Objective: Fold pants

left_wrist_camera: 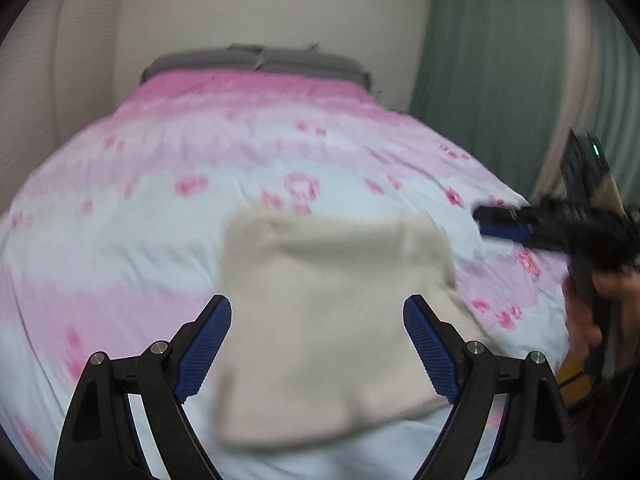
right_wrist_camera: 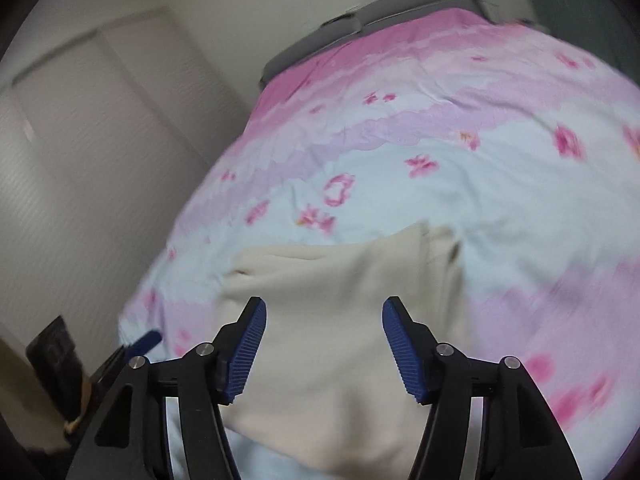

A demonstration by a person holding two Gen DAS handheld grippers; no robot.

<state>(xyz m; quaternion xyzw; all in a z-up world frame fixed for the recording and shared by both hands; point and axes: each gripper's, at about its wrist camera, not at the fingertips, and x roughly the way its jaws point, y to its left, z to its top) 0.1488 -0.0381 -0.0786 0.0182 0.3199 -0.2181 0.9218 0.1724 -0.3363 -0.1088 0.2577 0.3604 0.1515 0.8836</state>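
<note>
The cream pants [left_wrist_camera: 332,304] lie folded into a compact block on the pink and pale blue bedspread [left_wrist_camera: 160,208]. My left gripper [left_wrist_camera: 318,312] hovers above their near half, jaws wide open and empty. In the left wrist view the right gripper [left_wrist_camera: 496,224] shows at the right edge, held by a hand [left_wrist_camera: 592,312], off the cloth. In the right wrist view the pants [right_wrist_camera: 340,320] fill the lower middle. My right gripper [right_wrist_camera: 324,312] stands open over them with nothing between its blue pads [right_wrist_camera: 248,344]. Both views are blurred.
A grey headboard [left_wrist_camera: 256,62] closes the far end of the bed. A pale wall and door [right_wrist_camera: 80,140] stand to the left, a green curtain [left_wrist_camera: 492,80] to the right. The left gripper's blue fingertip [right_wrist_camera: 146,339] and a dark object [right_wrist_camera: 52,352] sit at the bed's left edge.
</note>
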